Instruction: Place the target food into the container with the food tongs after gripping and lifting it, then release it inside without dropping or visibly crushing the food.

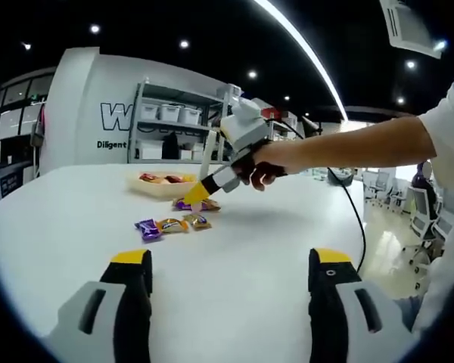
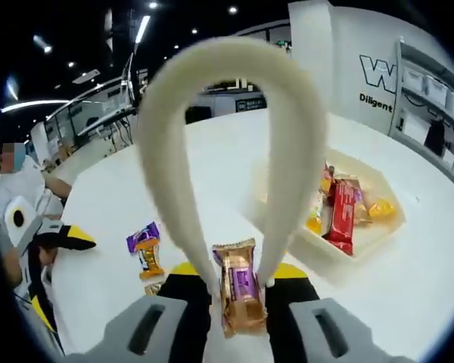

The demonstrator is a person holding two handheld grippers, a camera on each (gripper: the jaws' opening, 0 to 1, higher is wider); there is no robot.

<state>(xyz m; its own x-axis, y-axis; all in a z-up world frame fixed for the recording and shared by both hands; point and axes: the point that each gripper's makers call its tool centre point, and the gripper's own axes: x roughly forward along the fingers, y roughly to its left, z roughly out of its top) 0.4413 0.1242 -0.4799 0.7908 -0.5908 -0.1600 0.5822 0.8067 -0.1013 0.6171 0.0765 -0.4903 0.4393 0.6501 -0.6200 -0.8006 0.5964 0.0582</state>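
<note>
Tongs (image 2: 227, 144) in the right gripper (image 2: 238, 291) pinch a wrapped snack (image 2: 238, 291), lifted above the table (image 2: 212, 159); carrying to the far-right container (image 2: 397, 231) and release remain. Left gripper (image 1: 231, 283) stands apart, empty.

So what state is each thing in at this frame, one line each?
left gripper: open, empty, above the table.
right gripper: shut on the tongs.
tongs: tips pinching a wrapped snack.
wrapped snack: held between the tips.
container: open, snacks inside.
loose snacks: lying on the table.
</note>
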